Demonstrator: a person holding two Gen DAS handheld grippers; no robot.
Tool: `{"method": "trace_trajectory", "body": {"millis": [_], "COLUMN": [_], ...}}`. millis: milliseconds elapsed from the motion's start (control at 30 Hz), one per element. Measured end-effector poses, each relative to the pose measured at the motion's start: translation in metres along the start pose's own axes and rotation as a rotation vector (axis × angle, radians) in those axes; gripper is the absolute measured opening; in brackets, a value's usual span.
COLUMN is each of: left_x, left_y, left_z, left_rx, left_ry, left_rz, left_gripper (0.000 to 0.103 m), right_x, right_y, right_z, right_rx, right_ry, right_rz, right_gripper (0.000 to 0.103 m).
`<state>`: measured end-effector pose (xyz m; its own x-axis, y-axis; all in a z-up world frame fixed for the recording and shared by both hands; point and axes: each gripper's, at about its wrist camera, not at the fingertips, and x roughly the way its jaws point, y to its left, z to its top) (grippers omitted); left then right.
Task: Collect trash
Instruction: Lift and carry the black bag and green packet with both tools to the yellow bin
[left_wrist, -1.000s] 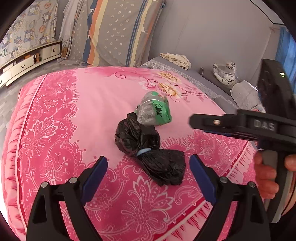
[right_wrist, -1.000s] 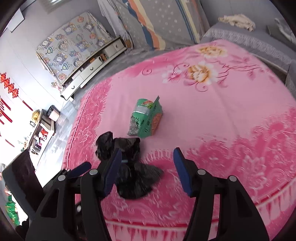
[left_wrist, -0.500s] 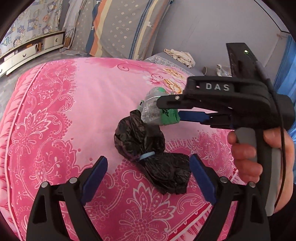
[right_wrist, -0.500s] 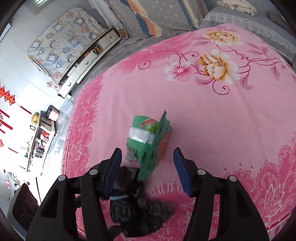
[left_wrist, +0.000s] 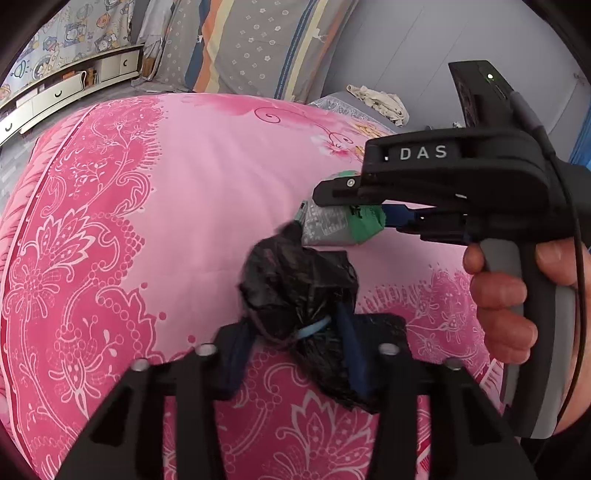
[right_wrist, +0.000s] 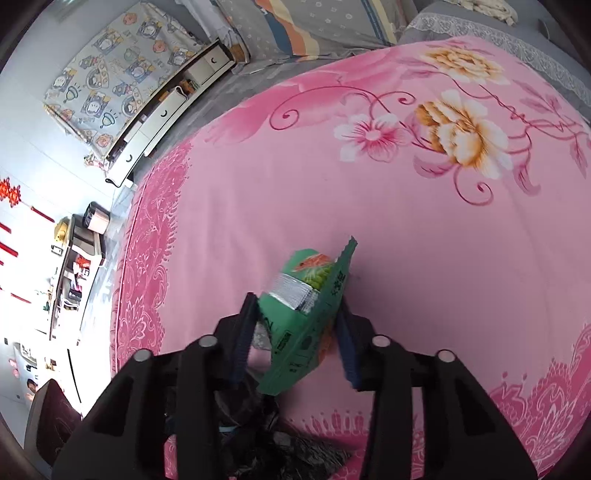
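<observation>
Now both jaws narrower, around trash (left_wrist: 301, 295)

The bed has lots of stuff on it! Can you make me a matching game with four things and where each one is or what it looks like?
Things:
1. black trash bag
2. green snack wrapper
3. pink floral bedspread
4. striped pillow

Descriptions:
A. leaning at the far end of the bed
B. between the closing jaws of the right gripper
C. spread under both pieces of trash
D. tied with a blue band, between the closing jaws of the left gripper

Pairs: 1-D, 2-B, 3-C, 4-A
</observation>
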<state>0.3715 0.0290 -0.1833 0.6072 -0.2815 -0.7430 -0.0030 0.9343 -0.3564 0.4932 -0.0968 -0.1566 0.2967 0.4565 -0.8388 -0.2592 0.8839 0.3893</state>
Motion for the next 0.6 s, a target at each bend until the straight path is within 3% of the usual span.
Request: {"method": "trace_trajectory", "body": {"millis": [167, 367, 600], "left_x": [-0.005, -0.022, -0.059], "left_y": [0.005, 0.006, 0.002], "left_z": [0.000, -0.002, -0.002], "left_rx": [-0.008, -0.017, 0.008], "left_ry": [-0.012, -0.036, -0.091], "left_rz": [-0.025, -0.035, -0.058], "left_gripper": [0.025, 0.024, 0.024], "right_x": [-0.002, -0.019, -0.080], "right_y": [0.010, 0.011, -0.007], "right_z": [-0.002, -0.002, -0.018], "right_rx": [-0.024, -0.013, 0.029], "right_ry": [-0.023, -0.070, -0.177], "right_rz": [-0.008, -0.006, 0.021], "right_gripper": [0.020, 0.020, 0.020]}}
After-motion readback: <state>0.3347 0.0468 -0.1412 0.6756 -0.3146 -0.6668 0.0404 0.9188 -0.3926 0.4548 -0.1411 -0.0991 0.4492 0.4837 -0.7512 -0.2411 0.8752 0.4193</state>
